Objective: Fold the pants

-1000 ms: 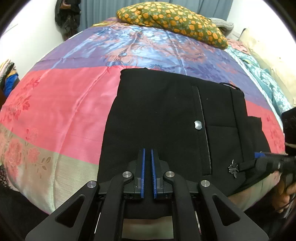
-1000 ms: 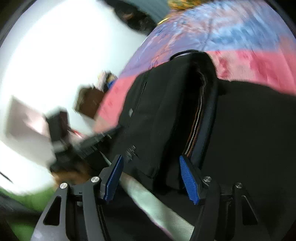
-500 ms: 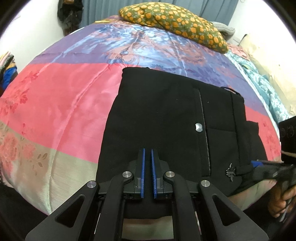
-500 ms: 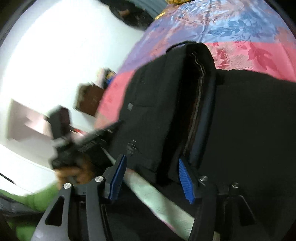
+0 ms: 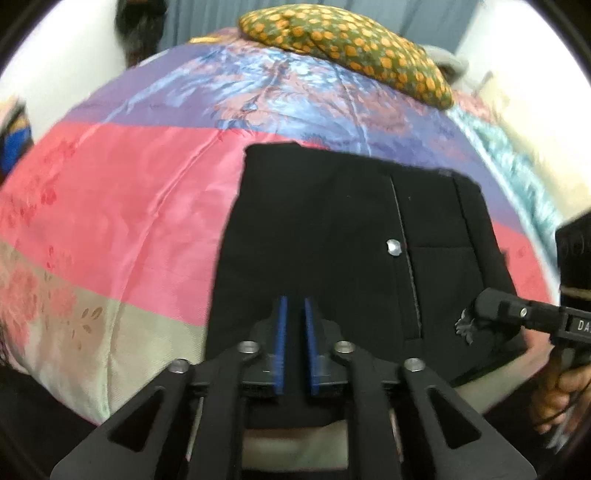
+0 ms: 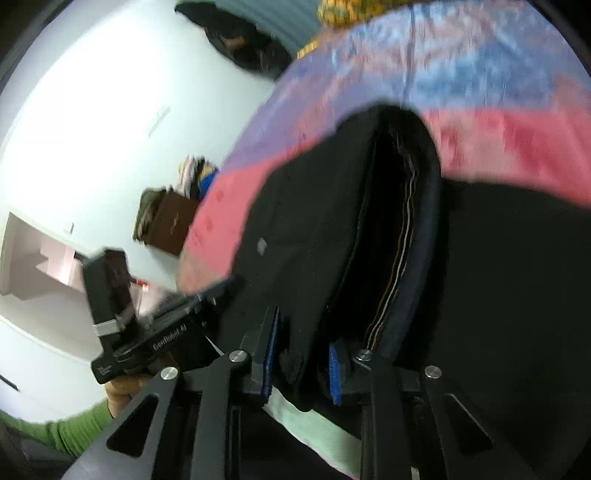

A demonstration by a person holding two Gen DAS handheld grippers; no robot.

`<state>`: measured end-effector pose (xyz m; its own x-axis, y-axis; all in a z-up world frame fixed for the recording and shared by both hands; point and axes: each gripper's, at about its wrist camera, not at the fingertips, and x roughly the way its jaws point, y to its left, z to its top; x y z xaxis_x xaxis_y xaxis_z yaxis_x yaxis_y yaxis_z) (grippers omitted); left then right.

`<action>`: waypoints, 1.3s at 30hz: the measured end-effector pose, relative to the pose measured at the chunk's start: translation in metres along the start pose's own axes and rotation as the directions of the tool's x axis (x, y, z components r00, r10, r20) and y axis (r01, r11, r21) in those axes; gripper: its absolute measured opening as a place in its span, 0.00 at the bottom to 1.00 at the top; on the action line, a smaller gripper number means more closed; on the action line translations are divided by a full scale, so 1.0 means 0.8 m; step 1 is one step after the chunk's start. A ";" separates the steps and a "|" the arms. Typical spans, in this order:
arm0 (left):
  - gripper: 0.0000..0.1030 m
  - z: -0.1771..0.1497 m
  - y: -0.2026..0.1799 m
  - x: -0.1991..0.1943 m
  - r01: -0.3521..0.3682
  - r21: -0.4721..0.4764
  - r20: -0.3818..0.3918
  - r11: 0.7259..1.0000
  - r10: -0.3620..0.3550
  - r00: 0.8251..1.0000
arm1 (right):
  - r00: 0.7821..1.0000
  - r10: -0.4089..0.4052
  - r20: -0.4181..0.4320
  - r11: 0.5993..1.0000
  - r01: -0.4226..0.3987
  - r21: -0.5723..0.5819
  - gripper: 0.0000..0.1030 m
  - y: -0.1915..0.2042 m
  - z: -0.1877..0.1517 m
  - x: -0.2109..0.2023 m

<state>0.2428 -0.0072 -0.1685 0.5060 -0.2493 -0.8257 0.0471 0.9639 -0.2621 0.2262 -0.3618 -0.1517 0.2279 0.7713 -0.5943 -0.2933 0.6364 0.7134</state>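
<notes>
Black pants point(image 5: 332, 221) lie folded on a bedspread point(image 5: 129, 203), a silver button point(image 5: 393, 247) on top. My left gripper point(image 5: 295, 306) is at their near edge. Its jaws are opening, with a narrow gap and dark cloth between the blue pads. In the right wrist view the pants point(image 6: 314, 221) show the open waistband. My right gripper point(image 6: 303, 332) is closing, with a bunched fold of the waist corner pinched between its pads. The left wrist view shows the right gripper point(image 5: 476, 310) at the pants' near right corner. The left gripper point(image 6: 221, 288) appears blurred in the right wrist view.
A green pillow with orange spots point(image 5: 343, 40) lies at the far end of the bed. Dark clothes point(image 5: 138, 26) hang on the wall behind. A brown box point(image 6: 166, 221) stands beside the bed. A hand point(image 5: 561, 398) and a green sleeve point(image 6: 55, 428) are near the front edge.
The left pads have parted a little. The right jaws have come together on the pants' waist corner and risen slightly with it.
</notes>
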 end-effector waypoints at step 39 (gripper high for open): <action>0.48 -0.042 -0.130 0.021 -0.057 0.356 0.006 0.933 0.058 0.998 | 0.876 -0.393 0.280 0.905 0.422 -0.049 0.34 -0.037 0.037 -0.165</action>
<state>0.2176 -0.1151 -0.1718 0.5130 -0.1920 -0.8367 0.3219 0.9466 -0.0198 0.2322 -0.4820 -0.0838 0.5747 0.4286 -0.6971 -0.2146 0.9010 0.3771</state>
